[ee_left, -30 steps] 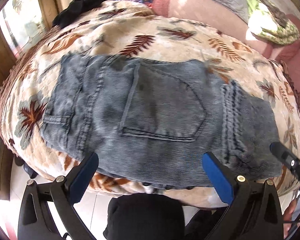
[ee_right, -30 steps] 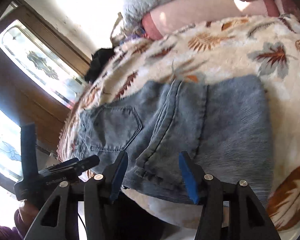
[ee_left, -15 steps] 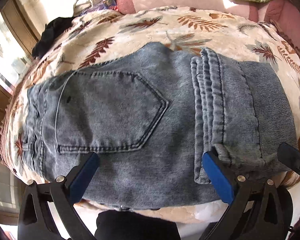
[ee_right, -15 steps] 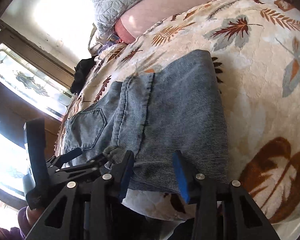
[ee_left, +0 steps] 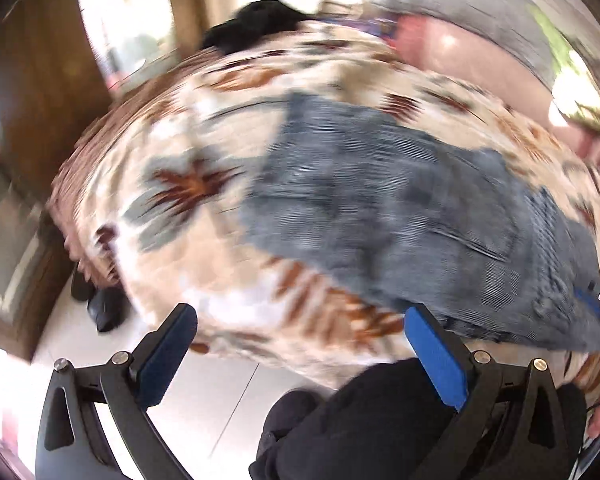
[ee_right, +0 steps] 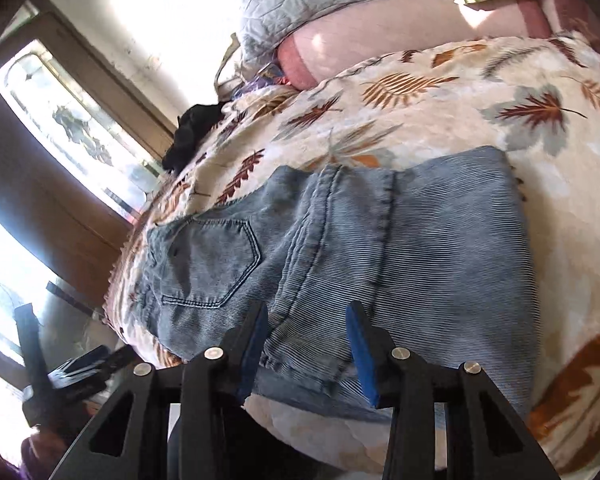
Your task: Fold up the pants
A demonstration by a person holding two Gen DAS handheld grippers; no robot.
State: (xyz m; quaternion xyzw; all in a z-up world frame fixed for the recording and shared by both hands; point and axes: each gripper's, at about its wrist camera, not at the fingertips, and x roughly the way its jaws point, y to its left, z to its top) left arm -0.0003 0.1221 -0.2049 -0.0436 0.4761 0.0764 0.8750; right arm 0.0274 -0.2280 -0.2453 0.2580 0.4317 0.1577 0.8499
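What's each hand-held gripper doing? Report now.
Left hand-held gripper: open, empty.
Right hand-held gripper: open, jaws astride the jeans' near edge.

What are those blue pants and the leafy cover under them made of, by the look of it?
The pants look like washed denim: faded blue, fine ribbed weave, stitched seams and a back pocket. The leafy blanket seems a soft plush or fleece, matte and slightly fuzzy, with a printed pattern; the exact fibre can't be told.

Left gripper: black angular frame, blue pads, silver screws on the arms. Right gripper: same build, black frame, blue pads, silver screws. Person wears dark trousers.
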